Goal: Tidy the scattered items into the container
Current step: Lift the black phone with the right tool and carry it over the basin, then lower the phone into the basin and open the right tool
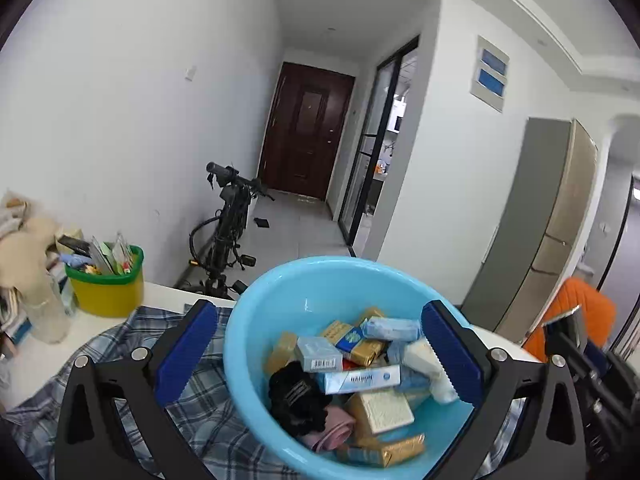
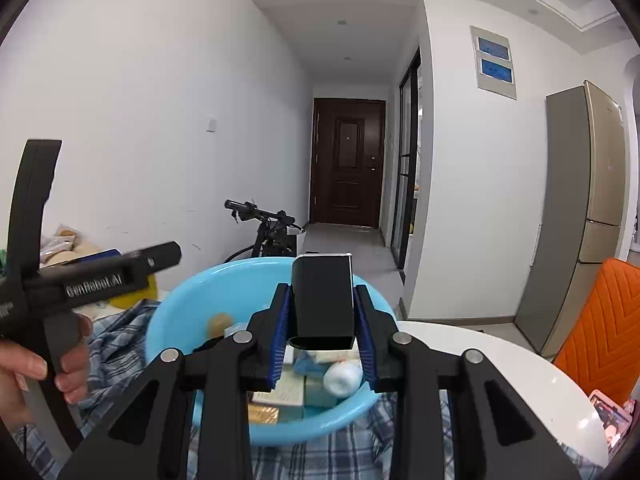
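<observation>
While a plaid cloth (image 1: 208, 408) covers the white table (image 2: 500, 344), the blue basin (image 1: 280, 300) sits on it, filled with small boxes (image 1: 362, 378) and a black hair tie (image 1: 296, 396). Left gripper (image 1: 320, 350) stands apart, holding nothing, over the basin. Right gripper (image 2: 322, 340) is clamped on a black box (image 2: 322, 300) above the basin.

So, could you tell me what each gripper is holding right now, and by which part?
The right gripper is shut on a black box, clamped by its two side faces, above the blue basin. The left gripper is open and holds nothing.
</observation>
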Demonstrator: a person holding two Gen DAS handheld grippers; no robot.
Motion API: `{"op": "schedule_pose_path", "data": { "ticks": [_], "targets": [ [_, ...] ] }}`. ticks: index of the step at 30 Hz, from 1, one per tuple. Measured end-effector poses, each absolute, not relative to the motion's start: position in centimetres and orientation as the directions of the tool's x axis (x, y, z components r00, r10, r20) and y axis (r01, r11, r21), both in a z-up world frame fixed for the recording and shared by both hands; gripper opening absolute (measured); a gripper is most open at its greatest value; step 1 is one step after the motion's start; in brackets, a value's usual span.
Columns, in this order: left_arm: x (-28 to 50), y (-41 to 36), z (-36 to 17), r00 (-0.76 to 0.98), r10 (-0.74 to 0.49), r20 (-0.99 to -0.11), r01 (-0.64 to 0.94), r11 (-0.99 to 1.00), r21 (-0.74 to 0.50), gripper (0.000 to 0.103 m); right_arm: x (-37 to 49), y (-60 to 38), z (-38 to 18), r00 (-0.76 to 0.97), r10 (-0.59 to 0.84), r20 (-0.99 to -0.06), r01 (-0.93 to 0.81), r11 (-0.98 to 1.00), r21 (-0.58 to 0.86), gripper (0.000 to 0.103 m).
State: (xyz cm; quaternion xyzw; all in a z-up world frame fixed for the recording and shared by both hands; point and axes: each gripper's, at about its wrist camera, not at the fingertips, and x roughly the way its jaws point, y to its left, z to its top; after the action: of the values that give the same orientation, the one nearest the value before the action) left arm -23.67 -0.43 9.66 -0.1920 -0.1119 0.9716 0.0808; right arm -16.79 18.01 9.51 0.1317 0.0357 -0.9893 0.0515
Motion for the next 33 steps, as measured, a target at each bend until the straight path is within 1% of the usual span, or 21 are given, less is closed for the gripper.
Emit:
{"op": "schedule_pose_path", "data": {
  "ticks": [6,8,10,12,14,15,16,18,20,22,25,27,30,33],
  "targets": [
    [-24.8,0.4,9.7,-0.905,0.196,-0.378,-0.136,-0.974,-0.180,0.103,-18.3,17.7,9.2,-0.955,-0.083,-0.283,0.113,-0.989,-0.090,0.029],
    [-25.4,0.7,9.5,-0.885,0.203,-0.419,-0.140,-0.974,-0.178,0.103,-18.7,17.5,9.1,-0.951,-0.093,-0.296,0.125,-0.988,-0.090,0.029],
    [-26.5,0.8,9.2,-0.838,0.231,-0.495,-0.145,-0.968,-0.206,0.103,-19.4,17.5,9.0,-0.940,-0.108,-0.323,0.142,-0.986,-0.083,0.029],
    [-27.1,0.9,9.2,-0.815,0.231,-0.532,-0.135,-0.968,-0.213,0.103,-20.2,17.4,8.9,-0.925,-0.121,-0.359,0.158,-0.984,-0.077,0.029],
    [-27.9,1.5,9.2,-0.784,0.213,-0.583,-0.137,-0.975,-0.174,0.103,-21.5,17.4,9.1,-0.902,-0.138,-0.408,0.178,-0.982,-0.063,0.029],
    [-28.7,2.1,9.3,-0.752,0.191,-0.631,-0.144,-0.982,-0.125,0.103,-22.3,17.5,9.3,-0.886,-0.148,-0.440,0.187,-0.981,-0.048,0.029],
    [-29.3,2.8,9.3,-0.720,0.167,-0.674,-0.152,-0.985,-0.083,0.103,-23.2,17.6,9.5,-0.860,-0.162,-0.484,0.200,-0.980,-0.026,0.029],
    [-30.4,3.6,9.0,-0.660,0.134,-0.739,-0.174,-0.984,-0.024,0.103,-25.8,17.8,9.7,-0.770,-0.205,-0.604,0.231,-0.972,0.034,0.029],
    [-31.6,4.2,8.7,-0.614,0.080,-0.785,-0.176,-0.984,0.038,0.103,-28.4,18.7,10.0,-0.678,-0.274,-0.682,0.254,-0.958,0.133,0.029],
    [-32.4,4.2,8.7,-0.584,0.074,-0.809,-0.178,-0.983,0.039,0.103,-30.2,19.1,10.4,-0.620,-0.266,-0.738,0.247,-0.959,0.138,0.029],
    [-32.8,4.2,8.8,-0.577,0.108,-0.809,-0.186,-0.983,0.002,0.103,-31.4,19.4,10.9,-0.607,-0.236,-0.759,0.245,-0.964,0.103,0.029],
    [-33.2,4.4,8.6,-0.566,0.122,-0.816,-0.193,-0.981,-0.013,0.103,-31.6,19.4,10.6,-0.588,-0.251,-0.769,0.247,-0.961,0.125,0.029],
    [-33.5,4.9,7.9,-0.563,0.099,-0.821,-0.188,-0.982,0.010,0.102,-32.3,19.4,9.6,-0.550,-0.287,-0.784,0.247,-0.953,0.175,0.029],
    [-34.2,4.8,7.1,-0.544,0.078,-0.835,-0.185,-0.982,0.028,0.103,-33.0,18.6,8.2,-0.537,-0.284,-0.794,0.237,-0.955,0.181,0.029]
  ]
}}
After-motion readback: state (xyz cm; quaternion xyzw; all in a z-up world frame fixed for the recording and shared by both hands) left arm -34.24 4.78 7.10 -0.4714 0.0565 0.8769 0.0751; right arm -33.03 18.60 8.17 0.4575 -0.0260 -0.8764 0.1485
